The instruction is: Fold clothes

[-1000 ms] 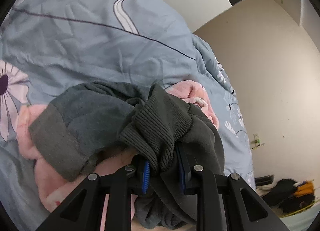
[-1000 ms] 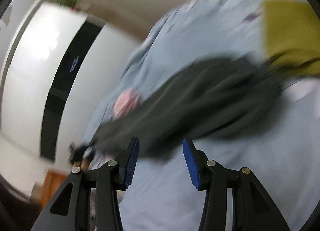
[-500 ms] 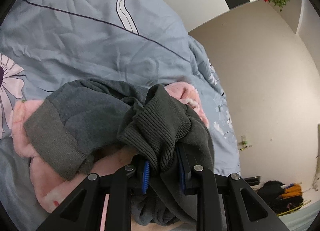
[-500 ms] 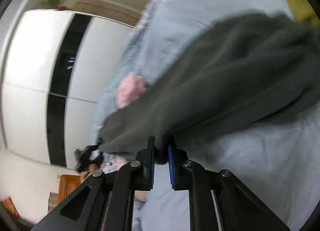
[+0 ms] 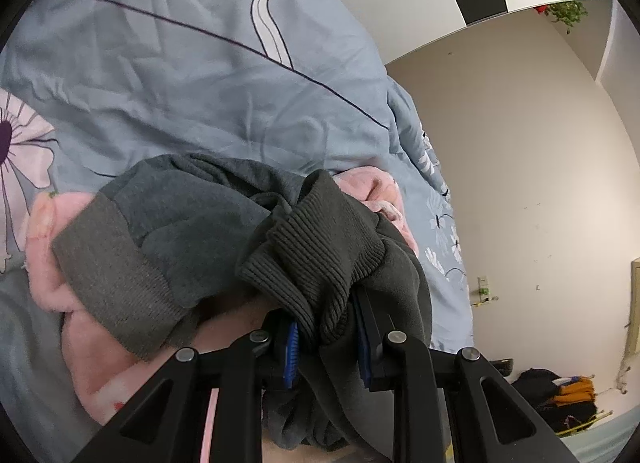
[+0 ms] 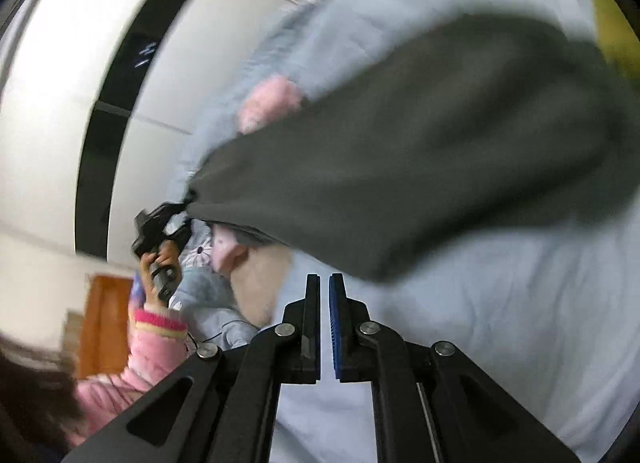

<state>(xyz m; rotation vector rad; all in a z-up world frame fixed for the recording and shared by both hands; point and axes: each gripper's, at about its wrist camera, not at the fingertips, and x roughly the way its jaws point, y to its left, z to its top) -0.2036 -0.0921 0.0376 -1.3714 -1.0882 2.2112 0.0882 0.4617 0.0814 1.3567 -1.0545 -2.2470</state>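
Note:
A dark grey sweatshirt lies bunched over a pink fleece garment on the blue floral bedsheet. My left gripper is shut on the sweatshirt's ribbed hem, cloth filling the gap between the blue pads. In the right wrist view the sweatshirt stretches across the bed, blurred. My right gripper is shut with nothing between its pads, just below the sweatshirt's lower edge. The other hand-held gripper shows at the sweatshirt's far corner.
A yellow-green garment lies at the right edge of the bed. A white and black wardrobe stands beyond it. Dark and orange items lie on the floor by a beige wall.
My right gripper closed on the sweatshirt's edge, then lost it and now sits shut and empty below it. My left gripper kept its hold on the hem, shifting only slightly.

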